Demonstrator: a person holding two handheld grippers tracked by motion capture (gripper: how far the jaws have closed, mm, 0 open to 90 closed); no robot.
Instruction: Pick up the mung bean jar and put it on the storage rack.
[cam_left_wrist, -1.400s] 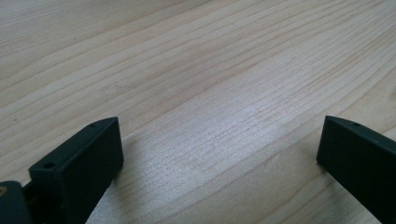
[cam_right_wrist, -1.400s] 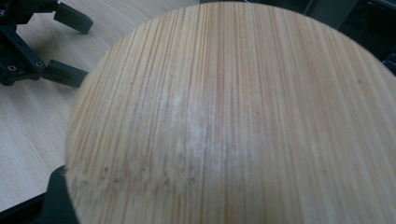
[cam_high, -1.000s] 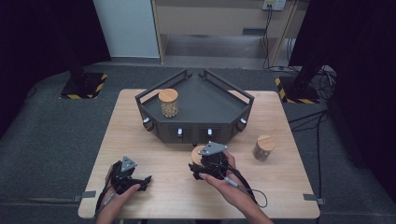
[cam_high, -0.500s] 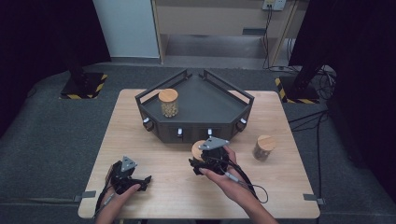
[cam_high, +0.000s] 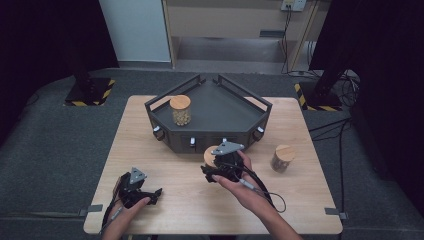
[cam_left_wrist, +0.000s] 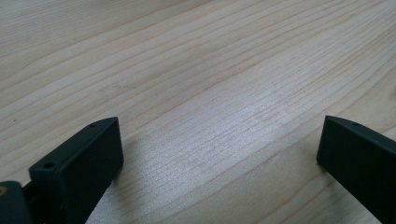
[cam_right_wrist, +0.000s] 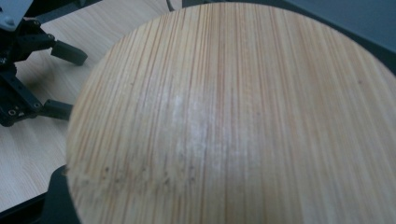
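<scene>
From the high view, my right gripper (cam_high: 216, 169) is clamped on a small glass jar with a round bamboo lid (cam_high: 210, 155), just in front of the dark hexagonal metal tray (cam_high: 250, 122), where a matching cork-topped jar (cam_high: 180, 110) already stands; a third wooden-lidded jar (cam_high: 283, 158) waits on the pale wooden table (cam_high: 150, 150) to the right. My left gripper (cam_high: 142, 192) rests near the table's front edge. In the left gripper view its jaws stand wide apart over bare wood (cam_left_wrist: 210, 93), holding nothing. In the right gripper view the bamboo lid (cam_right_wrist: 233, 121) sits right up against the camera. I judge I should lift straight, clear the tray's rim, and keep the jar upright.
</scene>
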